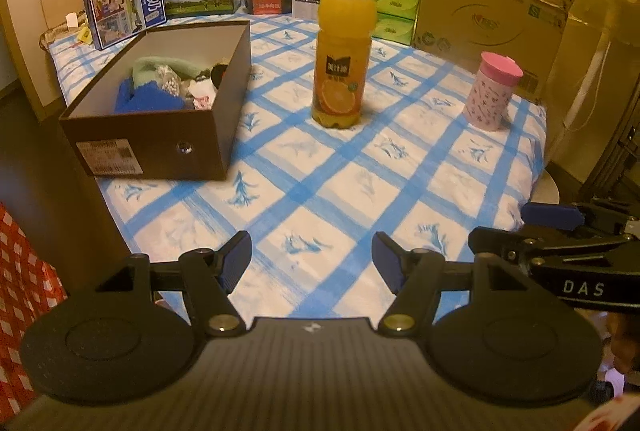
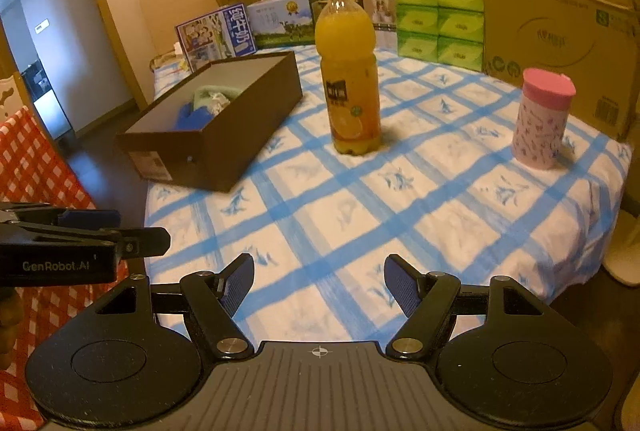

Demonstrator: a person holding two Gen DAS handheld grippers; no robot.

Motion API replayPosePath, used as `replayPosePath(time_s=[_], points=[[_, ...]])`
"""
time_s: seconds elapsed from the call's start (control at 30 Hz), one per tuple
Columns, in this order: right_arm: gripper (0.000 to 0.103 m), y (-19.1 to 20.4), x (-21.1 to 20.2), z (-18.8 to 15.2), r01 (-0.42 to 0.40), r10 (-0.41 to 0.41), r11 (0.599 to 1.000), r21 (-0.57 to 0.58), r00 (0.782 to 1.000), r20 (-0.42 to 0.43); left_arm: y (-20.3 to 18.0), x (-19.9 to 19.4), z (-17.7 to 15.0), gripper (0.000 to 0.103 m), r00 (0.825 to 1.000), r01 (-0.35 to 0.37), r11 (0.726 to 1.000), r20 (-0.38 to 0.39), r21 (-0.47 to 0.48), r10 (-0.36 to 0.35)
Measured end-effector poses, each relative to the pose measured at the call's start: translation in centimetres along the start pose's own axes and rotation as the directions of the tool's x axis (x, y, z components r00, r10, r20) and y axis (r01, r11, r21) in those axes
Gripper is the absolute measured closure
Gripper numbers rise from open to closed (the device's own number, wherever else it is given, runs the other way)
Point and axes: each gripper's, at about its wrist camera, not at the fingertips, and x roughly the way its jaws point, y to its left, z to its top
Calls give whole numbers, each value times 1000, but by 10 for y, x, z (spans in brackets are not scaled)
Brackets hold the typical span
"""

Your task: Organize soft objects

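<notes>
Left gripper: I am holding it over the near edge of the bench, its blue-padded fingers standing well apart with nothing between them.
Right gripper: I am keeping its fingers spread wide too, gripping nothing, just beside the left one.
Bench: I am looking at a surface covered by a white cloth with a blue grid and leaf print.
Dark brown open cardboard box: it is sitting at the bench's left edge, open side up, a label on its near end.
Soft objects: a blue fuzzy cloth, a pale green one and small patterned pieces are lying inside the box; I cannot tell them apart further.
Orange juice plastic bottle: it is standing upright mid-bench, apart from the box.
Pink-lidded patterned cup: it is standing upright to the bottle's right.
Back row: a blue milk carton box, green tissue packs and a large tan cardboard carton are lining the far side.
</notes>
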Motion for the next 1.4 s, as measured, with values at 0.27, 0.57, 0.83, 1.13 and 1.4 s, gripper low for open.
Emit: replayPosePath(time_s=[0.27, 0.57, 0.83, 1.13, 1.4], points=[[31, -1, -8, -14, -8, 8, 1000, 14, 1000, 4, -6, -4, -19, 39, 1000, 10, 1000, -10, 4, -10], [31, -4, -7, -23, -11, 11, 999, 37, 1000, -6, -11, -2, -31, 39, 999, 25, 1000, -22, 0, -25], [31, -7, -4, -31, -16, 17, 998, 55, 1000, -22, -12, 2, -39, 39, 999, 22, 1000, -40, -4, -22], [31, -8, 1, -35, -25, 27, 998, 63, 999, -37, -11, 4, -42, 39, 999, 17, 1000, -48, -9, -18], [31, -8, 7, -36, -22, 25, 998, 61, 998, -49, -10, 5, -42, 39, 999, 18, 1000, -48, -12, -18]])
